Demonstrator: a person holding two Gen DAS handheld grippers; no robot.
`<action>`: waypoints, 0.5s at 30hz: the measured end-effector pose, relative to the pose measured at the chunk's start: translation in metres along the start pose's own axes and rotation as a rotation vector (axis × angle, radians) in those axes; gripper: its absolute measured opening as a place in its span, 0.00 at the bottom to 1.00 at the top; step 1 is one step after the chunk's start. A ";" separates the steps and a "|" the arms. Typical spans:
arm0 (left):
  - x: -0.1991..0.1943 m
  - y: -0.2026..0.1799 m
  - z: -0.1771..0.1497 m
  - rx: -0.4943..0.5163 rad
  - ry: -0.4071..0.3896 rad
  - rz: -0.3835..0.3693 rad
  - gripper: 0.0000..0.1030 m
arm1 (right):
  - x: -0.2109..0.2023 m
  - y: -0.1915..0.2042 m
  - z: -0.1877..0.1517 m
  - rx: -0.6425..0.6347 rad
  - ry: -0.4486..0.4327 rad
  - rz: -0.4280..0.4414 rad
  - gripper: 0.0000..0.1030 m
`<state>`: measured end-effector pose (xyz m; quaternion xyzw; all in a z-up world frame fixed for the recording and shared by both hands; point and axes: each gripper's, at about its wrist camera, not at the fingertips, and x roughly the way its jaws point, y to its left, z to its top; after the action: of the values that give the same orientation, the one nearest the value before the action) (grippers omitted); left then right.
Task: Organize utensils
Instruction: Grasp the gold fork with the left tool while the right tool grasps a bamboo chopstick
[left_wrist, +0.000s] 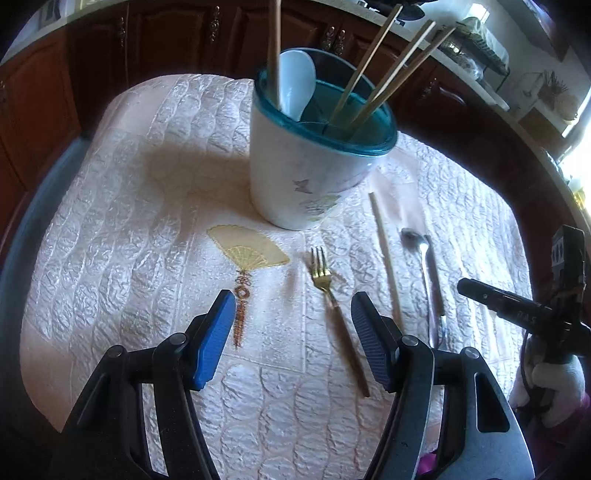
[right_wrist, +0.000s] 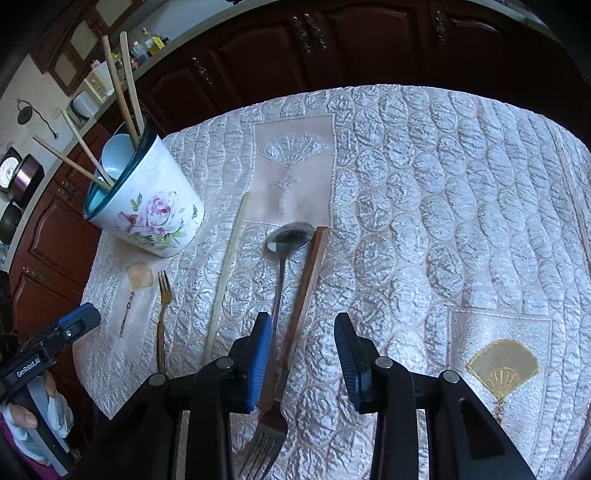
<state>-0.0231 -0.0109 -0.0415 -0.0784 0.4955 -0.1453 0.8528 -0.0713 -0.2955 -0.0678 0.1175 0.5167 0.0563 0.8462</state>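
Observation:
A white floral cup with a teal rim (left_wrist: 314, 162) stands on the quilted cloth and holds several chopsticks and a white spoon (left_wrist: 297, 83). It also shows in the right wrist view (right_wrist: 155, 206). A gold fork (left_wrist: 332, 302) lies between my open left gripper's (left_wrist: 293, 321) fingers, below them. A single chopstick (left_wrist: 386, 258) and a silver spoon (left_wrist: 424, 273) lie to its right. My right gripper (right_wrist: 301, 354) is open above the silver spoon (right_wrist: 284, 266) and a wood-handled fork (right_wrist: 295, 332), with the chopstick (right_wrist: 225, 280) and gold fork (right_wrist: 162, 317) to its left.
The white quilted cloth (right_wrist: 443, 206) with gold fan embroidery (right_wrist: 502, 365) covers the table. Dark wooden cabinets (right_wrist: 332, 48) stand behind. The other gripper shows at the right edge of the left wrist view (left_wrist: 517, 306) and the left edge of the right wrist view (right_wrist: 48, 347).

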 end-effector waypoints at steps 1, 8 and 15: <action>0.002 0.002 0.000 -0.004 0.003 0.001 0.63 | 0.002 0.002 0.001 -0.001 0.000 0.003 0.34; 0.019 0.004 0.002 -0.029 0.037 -0.023 0.63 | 0.009 0.018 0.012 -0.003 -0.004 0.044 0.34; 0.036 -0.002 0.008 -0.016 0.059 -0.061 0.63 | 0.022 0.037 0.025 -0.034 0.001 0.076 0.34</action>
<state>0.0003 -0.0243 -0.0670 -0.0961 0.5191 -0.1695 0.8322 -0.0383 -0.2590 -0.0665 0.1226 0.5113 0.0971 0.8450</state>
